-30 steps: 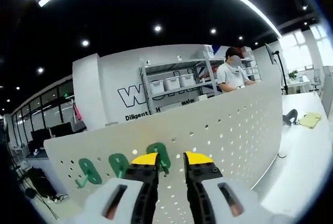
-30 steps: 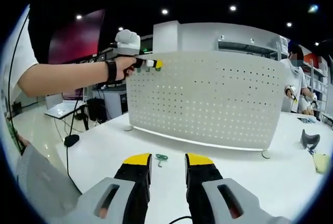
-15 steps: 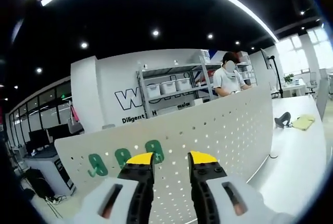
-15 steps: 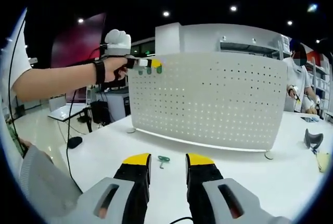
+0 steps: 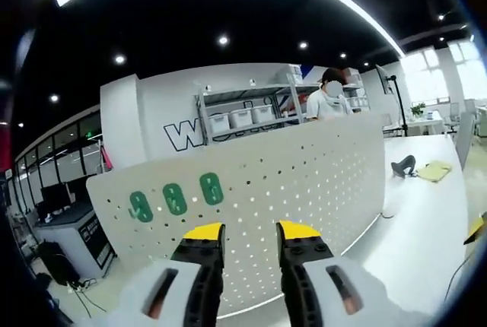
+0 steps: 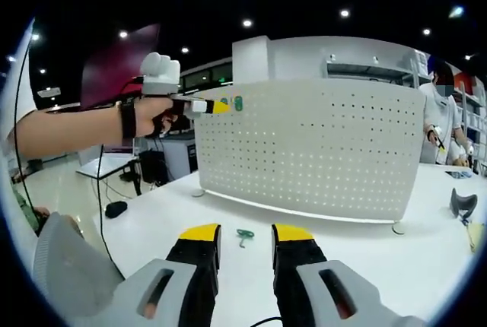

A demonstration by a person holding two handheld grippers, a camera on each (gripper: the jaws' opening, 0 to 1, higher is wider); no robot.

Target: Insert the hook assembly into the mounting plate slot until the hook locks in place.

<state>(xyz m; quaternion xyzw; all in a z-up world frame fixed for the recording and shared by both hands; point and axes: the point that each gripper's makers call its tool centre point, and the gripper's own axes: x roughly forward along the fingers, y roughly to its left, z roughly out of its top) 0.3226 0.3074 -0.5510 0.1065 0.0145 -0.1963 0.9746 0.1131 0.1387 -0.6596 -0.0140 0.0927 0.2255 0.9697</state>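
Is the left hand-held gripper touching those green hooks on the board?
Apart. In the left gripper view, the left hand-held gripper sits below the green hooks, with bare pegboard between.

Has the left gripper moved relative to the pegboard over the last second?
Yes. In the right gripper view, the left gripper has backed away from the pegboard's upper corner, leaving the green hooks mounted.
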